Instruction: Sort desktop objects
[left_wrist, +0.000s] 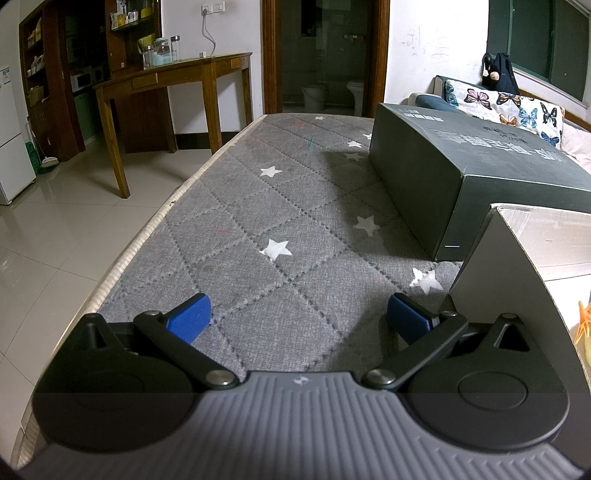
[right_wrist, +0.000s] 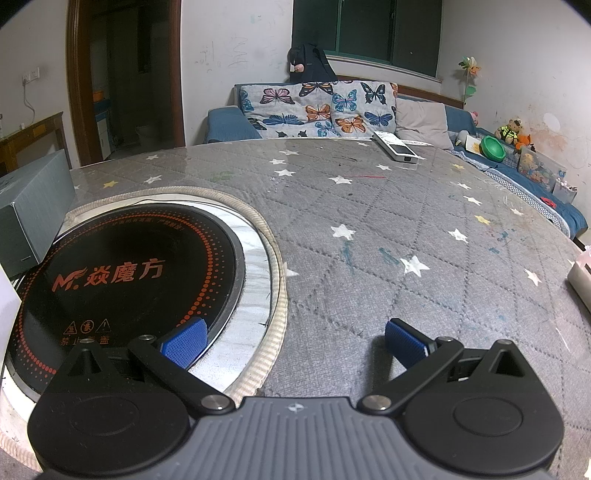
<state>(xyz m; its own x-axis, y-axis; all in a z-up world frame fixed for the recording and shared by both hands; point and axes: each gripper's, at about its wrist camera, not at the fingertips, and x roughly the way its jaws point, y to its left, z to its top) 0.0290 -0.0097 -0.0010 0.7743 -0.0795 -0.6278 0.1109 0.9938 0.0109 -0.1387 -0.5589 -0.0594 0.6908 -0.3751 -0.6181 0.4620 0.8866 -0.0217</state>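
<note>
Left gripper (left_wrist: 299, 319): spread wide, nothing between the blue pads (left_wrist: 189, 318), held low over the grey quilted cover (left_wrist: 280, 206) with white stars. Just to the right of its right pad, a corner of a grey open box (left_wrist: 506, 273), white inside; something orange (left_wrist: 584, 321) at the far right edge, too cut off to identify. Further ahead on the right, a long dark green box (left_wrist: 461, 166) with printed text, lying on the cover. Beyond the table edge on the left, tiled floor (left_wrist: 62, 229) and a wooden desk (left_wrist: 177, 79) with jars.

Right gripper (right_wrist: 295, 341): also fully apart and empty. Left pad (right_wrist: 184, 345) above the rim of a round black induction cooktop (right_wrist: 125, 273) with orange characters, set into the table. Right pad above the star cover. At the left edge, the dark green box again. Far across the table, a flat white device (right_wrist: 399, 149) near the back edge. At the right edge, part of a pale box (right_wrist: 580, 284). Behind, a sofa with a butterfly blanket (right_wrist: 317, 107) and toys (right_wrist: 513, 131).
</note>
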